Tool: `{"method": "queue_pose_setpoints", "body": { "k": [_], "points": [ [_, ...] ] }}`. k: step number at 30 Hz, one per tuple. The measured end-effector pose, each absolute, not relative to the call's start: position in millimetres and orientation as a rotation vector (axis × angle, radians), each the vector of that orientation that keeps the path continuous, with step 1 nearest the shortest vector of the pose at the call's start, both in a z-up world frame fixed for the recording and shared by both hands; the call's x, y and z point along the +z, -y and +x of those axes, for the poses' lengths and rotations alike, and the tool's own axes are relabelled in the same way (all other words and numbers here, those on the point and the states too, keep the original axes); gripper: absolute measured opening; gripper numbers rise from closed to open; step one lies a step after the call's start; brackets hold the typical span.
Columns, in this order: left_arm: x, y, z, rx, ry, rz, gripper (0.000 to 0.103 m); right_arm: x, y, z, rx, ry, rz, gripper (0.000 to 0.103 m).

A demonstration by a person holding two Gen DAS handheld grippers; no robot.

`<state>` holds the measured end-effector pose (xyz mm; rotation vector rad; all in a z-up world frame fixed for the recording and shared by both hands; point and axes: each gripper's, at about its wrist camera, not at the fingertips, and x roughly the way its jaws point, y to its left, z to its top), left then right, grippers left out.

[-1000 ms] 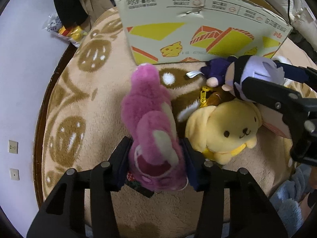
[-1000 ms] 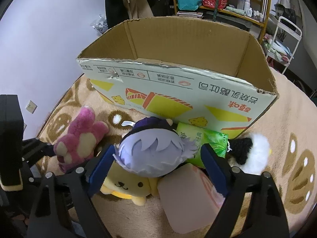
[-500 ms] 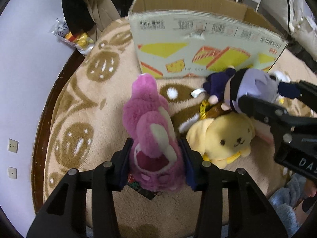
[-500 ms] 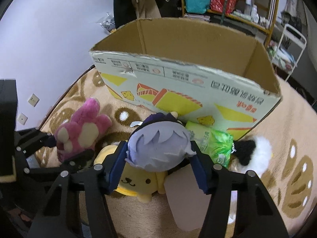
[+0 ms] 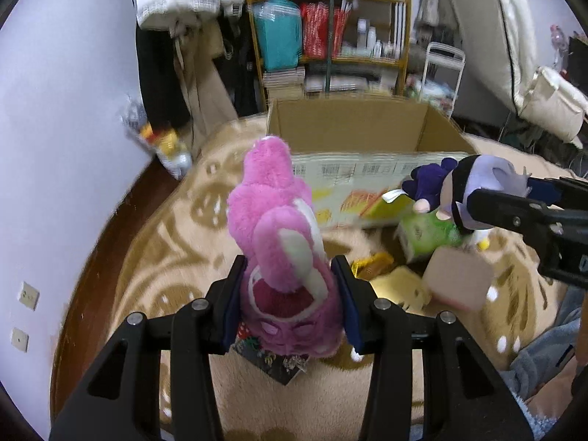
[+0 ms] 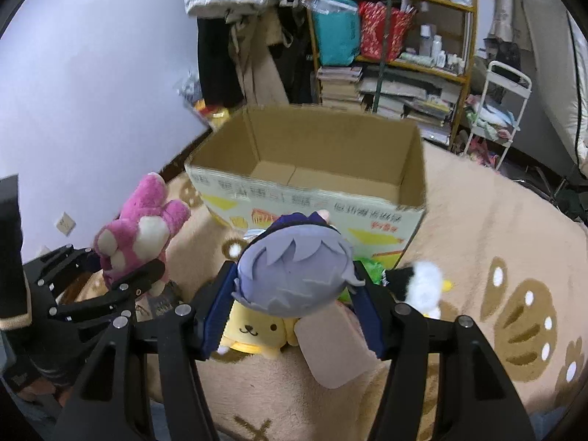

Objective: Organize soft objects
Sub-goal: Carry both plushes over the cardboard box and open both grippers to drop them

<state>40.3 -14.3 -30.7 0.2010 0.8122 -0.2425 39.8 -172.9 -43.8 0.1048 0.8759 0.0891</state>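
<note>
Left gripper (image 5: 290,294) clamps fluffy pink plush (image 5: 279,242); right gripper (image 6: 294,312) clamps lavender-haired doll (image 6: 294,275).

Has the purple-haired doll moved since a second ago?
Yes. The purple-haired doll, clamped in the right gripper, has risen off the yellow plush toward the cardboard box rim.

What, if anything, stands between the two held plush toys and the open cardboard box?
Nothing visible blocks either. The pink plush bear in the left gripper and the grey-haired plush doll in the right gripper hang in front of the open cardboard box, whose visible floor is bare.
</note>
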Motion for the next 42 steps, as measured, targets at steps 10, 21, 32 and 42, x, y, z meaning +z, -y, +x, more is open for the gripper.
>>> {"method": "queue_pose_setpoints", "body": {
  "k": [10, 21, 32, 42],
  "points": [
    [33, 18, 43, -0.271, -0.644, 0.205, 0.045, 7, 196, 37, 0.012, -0.772, 0.132, 0.064],
    [57, 31, 91, -0.288, -0.606, 0.201, 0.045, 30, 216, 72, -0.008, -0.684, 0.161, 0.064],
    [24, 55, 128, -0.312, -0.630, 0.268, 0.045, 7, 223, 102, -0.023, -0.679, 0.148, 0.065],
    [-11, 69, 142, -0.346, -0.717, 0.274, 0.045, -32, 224, 109, -0.026, -0.722, 0.135, 0.065]
  ]
}}
